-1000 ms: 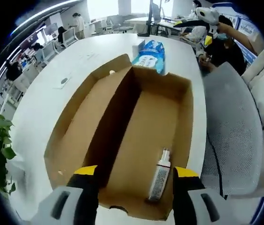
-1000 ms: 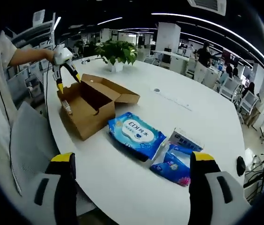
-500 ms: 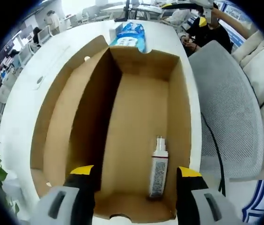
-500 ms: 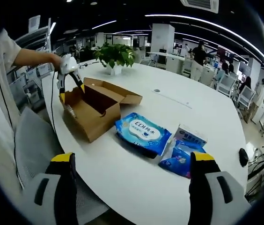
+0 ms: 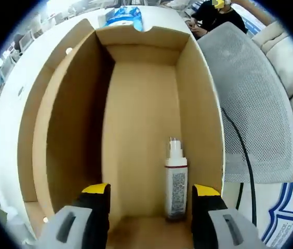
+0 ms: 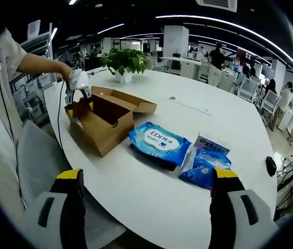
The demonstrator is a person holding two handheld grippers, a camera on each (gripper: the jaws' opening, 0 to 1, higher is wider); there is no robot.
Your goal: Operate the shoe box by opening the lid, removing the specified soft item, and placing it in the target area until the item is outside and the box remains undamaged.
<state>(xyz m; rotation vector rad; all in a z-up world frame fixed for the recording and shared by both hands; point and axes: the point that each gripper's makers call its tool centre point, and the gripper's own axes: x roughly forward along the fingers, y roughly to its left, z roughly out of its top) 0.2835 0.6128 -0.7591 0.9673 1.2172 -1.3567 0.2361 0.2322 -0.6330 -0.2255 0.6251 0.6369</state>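
On a white office table (image 6: 151, 187), the shoe box (image 5: 141, 104) is already opened. The tube (image 5: 176, 179) is still inside, between the spread jaws of the left gripper (image 5: 149, 193). The right gripper (image 6: 149, 179) is held spread, well apart from the box. Removal and placement are outstanding.

Potted plant (image 6: 127, 61), grey mesh chair (image 5: 250, 98), white table (image 6: 198, 124).

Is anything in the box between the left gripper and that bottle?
Nothing visible. The left gripper hangs open over the box, lid already folded back, and the bottle lies alone on the bare floor beside the right wall.
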